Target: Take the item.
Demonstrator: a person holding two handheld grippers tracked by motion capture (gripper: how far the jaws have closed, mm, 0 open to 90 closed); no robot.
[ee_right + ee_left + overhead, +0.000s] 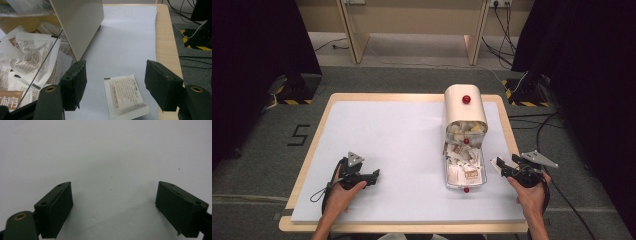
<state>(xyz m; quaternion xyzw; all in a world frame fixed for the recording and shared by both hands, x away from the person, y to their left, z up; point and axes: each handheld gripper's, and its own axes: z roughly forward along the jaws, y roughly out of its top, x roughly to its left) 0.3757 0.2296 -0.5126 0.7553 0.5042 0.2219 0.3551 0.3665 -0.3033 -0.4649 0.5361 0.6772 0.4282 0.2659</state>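
Note:
A cream box (464,107) with a red knob stands at the table's right side. Its clear front flap (481,170) lies open on the table, and several white sachets (462,172) spill onto it. My right gripper (501,167) hangs just right of the flap, jaws open. In the right gripper view one white sachet (125,96) lies flat on the white mat between the jaws of the right gripper (116,75), and neither pad touches it. My left gripper (374,176) rests low at the front left. In the left gripper view the left gripper (115,187) is open over bare mat.
The box's cream side wall (80,22) and the heap of sachets (30,57) lie close to the right gripper's left jaw. The table's wooden right edge (168,37) runs near the right jaw. Cables (532,125) trail on the floor beyond it.

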